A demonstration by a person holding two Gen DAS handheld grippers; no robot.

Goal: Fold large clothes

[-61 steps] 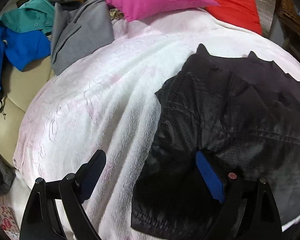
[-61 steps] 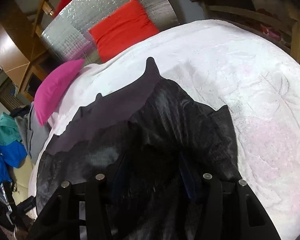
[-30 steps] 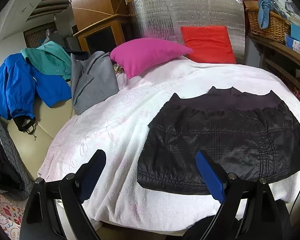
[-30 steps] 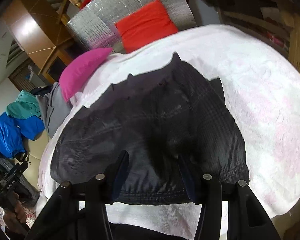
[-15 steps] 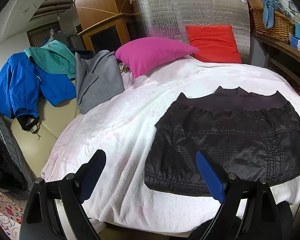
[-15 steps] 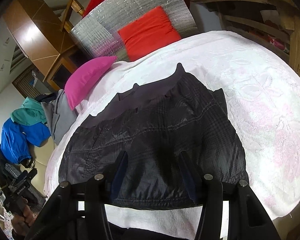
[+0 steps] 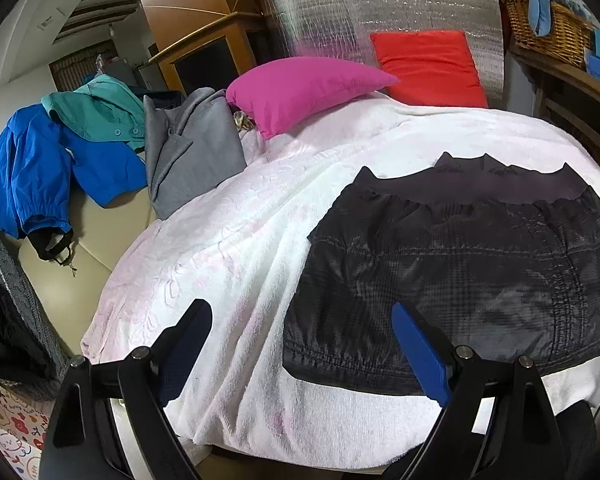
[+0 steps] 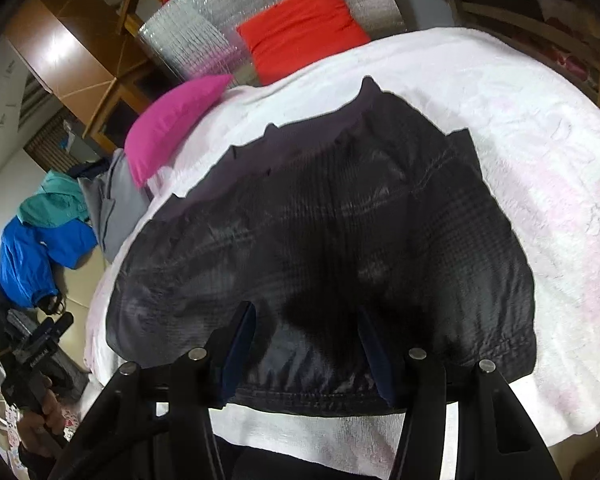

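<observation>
A black shiny garment (image 7: 460, 264) lies folded flat on the white blanket (image 7: 236, 248), its ribbed band at the far edge. It also shows in the right wrist view (image 8: 320, 240). My left gripper (image 7: 300, 340) is open and empty above the blanket's near edge, its right finger over the garment's near left corner. My right gripper (image 8: 306, 344) is open and empty just above the garment's near hem.
A pink pillow (image 7: 300, 88) and a red cushion (image 7: 424, 68) lie at the far side. Grey (image 7: 188, 152), teal (image 7: 96, 116) and blue (image 7: 40, 168) garments are piled on the beige couch at left. A wicker basket (image 7: 548, 32) stands on a shelf at right.
Both grippers pulled back from the garment and rose, then came in closer again. The garment stayed flat on the blanket.
</observation>
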